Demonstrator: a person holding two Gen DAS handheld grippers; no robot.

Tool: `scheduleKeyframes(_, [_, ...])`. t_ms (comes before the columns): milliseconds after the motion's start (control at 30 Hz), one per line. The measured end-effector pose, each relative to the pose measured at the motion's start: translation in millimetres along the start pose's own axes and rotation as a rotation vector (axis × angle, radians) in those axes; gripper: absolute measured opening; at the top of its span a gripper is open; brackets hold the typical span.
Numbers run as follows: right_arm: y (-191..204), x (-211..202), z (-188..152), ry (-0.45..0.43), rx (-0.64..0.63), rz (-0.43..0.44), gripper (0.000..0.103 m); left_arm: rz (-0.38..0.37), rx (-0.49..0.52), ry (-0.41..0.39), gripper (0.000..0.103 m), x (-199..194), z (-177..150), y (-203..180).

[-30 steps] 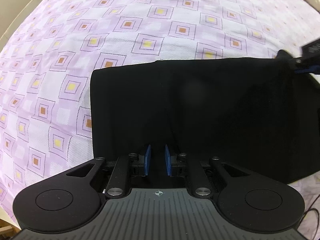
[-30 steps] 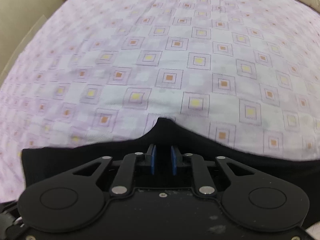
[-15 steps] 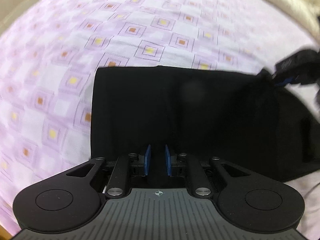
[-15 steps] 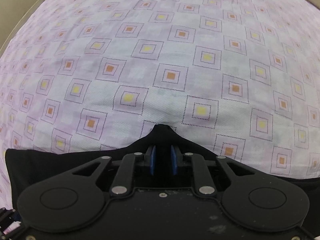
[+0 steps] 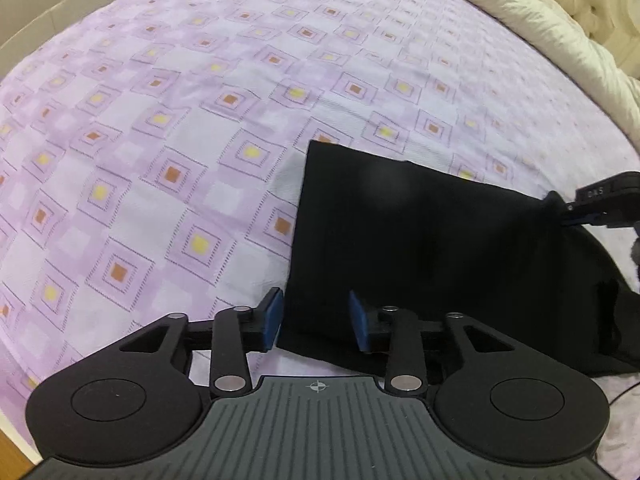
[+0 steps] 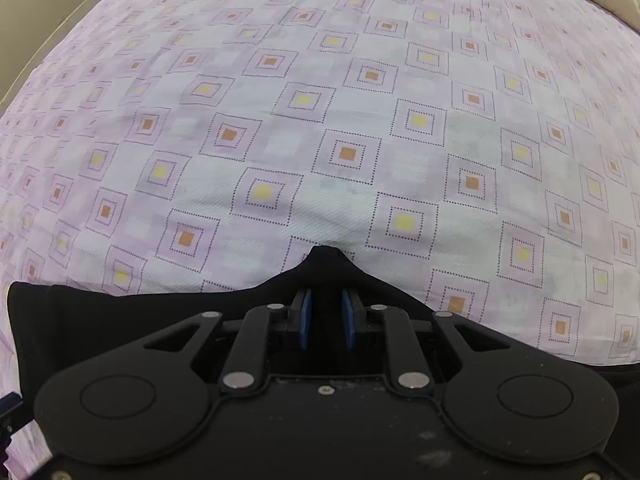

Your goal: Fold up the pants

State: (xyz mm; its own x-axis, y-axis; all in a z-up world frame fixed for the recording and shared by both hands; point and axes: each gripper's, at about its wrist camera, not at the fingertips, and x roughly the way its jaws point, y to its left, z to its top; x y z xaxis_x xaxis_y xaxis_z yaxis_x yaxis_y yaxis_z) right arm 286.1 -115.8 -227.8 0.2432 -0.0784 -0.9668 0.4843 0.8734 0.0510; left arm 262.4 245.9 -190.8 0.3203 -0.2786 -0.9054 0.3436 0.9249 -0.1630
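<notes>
Pants (image 5: 420, 248): black, folded flat on bed (image 5: 160, 128), mid-sheet. Left gripper (image 5: 316, 322): jaws just been opening, cloth edge between, unpressed. Right gripper (image 6: 324, 316): pinching cloth peak. Advice: release right squarely, then smooth fold.

The left gripper (image 5: 316, 322), a matte black plastic linkage, has blue pads (image 5: 271, 318), silver pivot screws (image 5: 229, 381), round side discs and a ribbed grey base with a crosshair mark. The right gripper (image 6: 323, 318) looks alike, dust-flecked.
</notes>
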Motion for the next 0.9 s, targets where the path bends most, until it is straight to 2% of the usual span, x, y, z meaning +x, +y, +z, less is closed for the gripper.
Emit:
scheduleKeyframes(67, [1, -1, 0, 0.002, -0.010, -0.004, 0.020, -0.018, -0.033, -0.002, 0.043, -1, 1, 4])
scheduleKeyframes(133, [2, -2, -1, -0.003, -0.017, -0.006, 0.020, -0.042, -0.057, 0.025, 0.058, 3, -1, 8])
scheduleKeyframes(167, [3, -2, -1, -0.006, -0.018, -0.007, 0.020, -0.063, -0.061, 0.050, 0.070, 9, -2, 8])
scheduleKeyframes(200, [3, -2, -2, -0.008, -0.018, -0.008, 0.020, -0.091, -0.063, 0.086, 0.074, 15, -3, 9])
scheduleKeyframes(267, [4, -6, -3, -0.010, -0.011, -0.011, 0.020, -0.137, -0.075, 0.134, 0.077, 25, -5, 9])
scheduleKeyframes(400, [4, -24, -12, -0.030, 0.006, 0.002, 0.021, -0.168, -0.060, 0.134, 0.095, 30, -9, 1])
scheduleKeyframes(500, [2, -40, -25, -0.050, 0.018, 0.017, 0.021, -0.186, -0.050, 0.119, 0.095, 31, -4, -4])
scheduleKeyframes(833, [-11, -77, -85, -0.053, 0.109, 0.041, 0.021, -0.333, -0.070, 0.088, 0.095, 43, 21, -21])
scheduleKeyframes(900, [-16, -81, -95, -0.047, 0.122, 0.038, 0.021, -0.330, -0.039, 0.096, 0.095, 48, 22, -31])
